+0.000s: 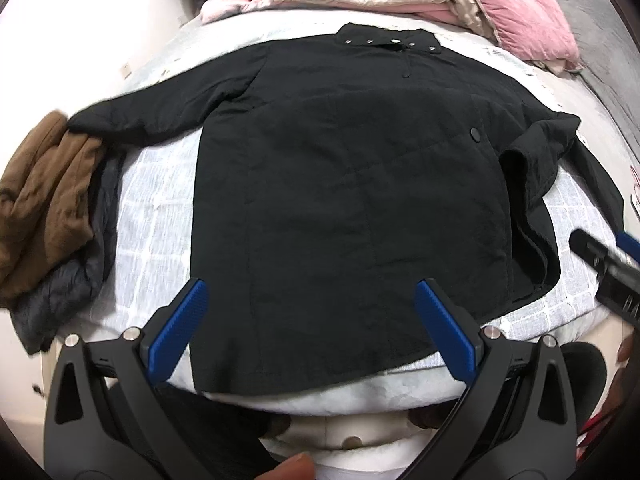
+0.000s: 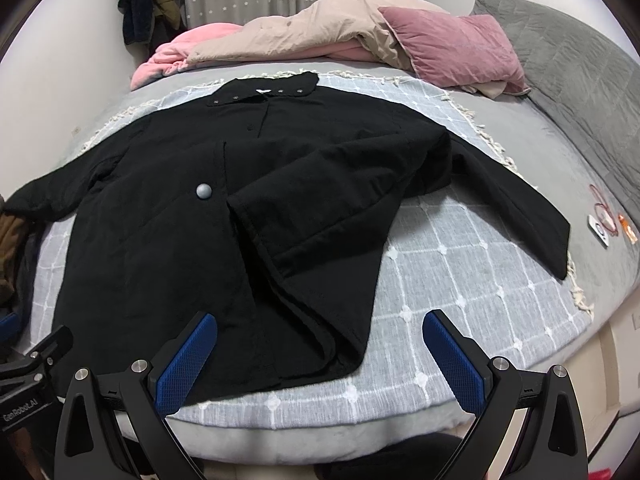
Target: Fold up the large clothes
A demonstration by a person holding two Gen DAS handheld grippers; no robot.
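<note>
Blue ribbed pads face each other across a wide gap on your left gripper (image 1: 310, 320), low in the frame, and nothing sits between them; through that gap you see the hem of the black coat (image 1: 340, 184). Your right gripper (image 2: 320, 354) stands the same way, fingers spread wide and holding nothing, hovering at the bottom of its frame over the coat's lower right corner and the bed's near edge. The coat lies flat and front-up across the middle of both views, collar toward the top of the frame with a row of metal snaps along it, and a round button (image 2: 204, 191) showing left of centre in the right wrist view. One sleeve reaches out to the left edge of the frame, and the other side is folded in a rumpled flap over the body, with a long dark strip running off to the right. Under the coat is a pale grey throw with a white grid pattern (image 2: 460, 280), fringed along its edges, spread on the grey bed (image 2: 560, 152). At the left edge of the left wrist view a heap of brown and dark grey clothes (image 1: 44, 200) touches the sleeve end. Along the top of the frame lie a bunched pink and beige duvet (image 2: 280, 40) and a pink pillow (image 2: 452, 46), with a grey quilted pillow (image 2: 560, 48) in the upper right. Small items (image 2: 608, 224) rest on the bed at the far right; they are too small to identify.
</note>
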